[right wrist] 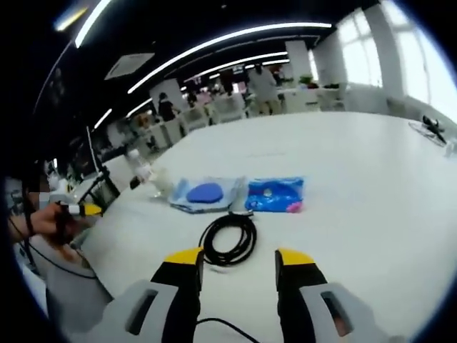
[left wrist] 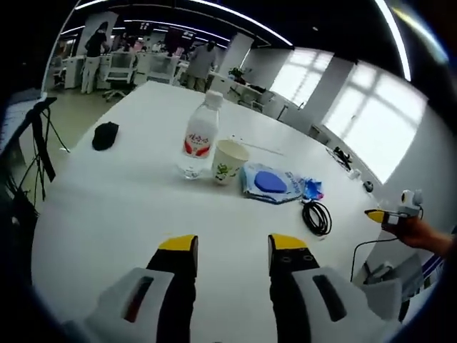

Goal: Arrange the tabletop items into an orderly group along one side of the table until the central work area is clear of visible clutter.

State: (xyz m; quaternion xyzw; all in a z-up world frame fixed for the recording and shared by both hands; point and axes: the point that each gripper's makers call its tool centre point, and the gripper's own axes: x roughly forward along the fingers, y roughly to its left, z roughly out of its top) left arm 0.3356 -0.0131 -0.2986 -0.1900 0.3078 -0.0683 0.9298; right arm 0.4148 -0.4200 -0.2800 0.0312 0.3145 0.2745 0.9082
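On the white table [left wrist: 143,207] stand a clear water bottle [left wrist: 200,136] with a red label and a paper cup [left wrist: 228,161] beside it. To their right lie a clear bag with a blue disc [left wrist: 270,183], a blue packet [left wrist: 313,189] and a coiled black cable [left wrist: 316,216]. A black mouse-like object [left wrist: 105,135] lies at the left. My left gripper [left wrist: 233,246] is open, short of the cup. My right gripper [right wrist: 238,261] is open, just before the cable coil [right wrist: 228,239]; beyond it lie the disc bag [right wrist: 205,194] and the blue packet [right wrist: 275,195].
The other gripper, held in a hand [left wrist: 410,230], shows at the right table edge. A tripod [left wrist: 39,143] stands left of the table. Small dark items [left wrist: 343,156] lie at the far right edge. Desks, chairs and people fill the office behind.
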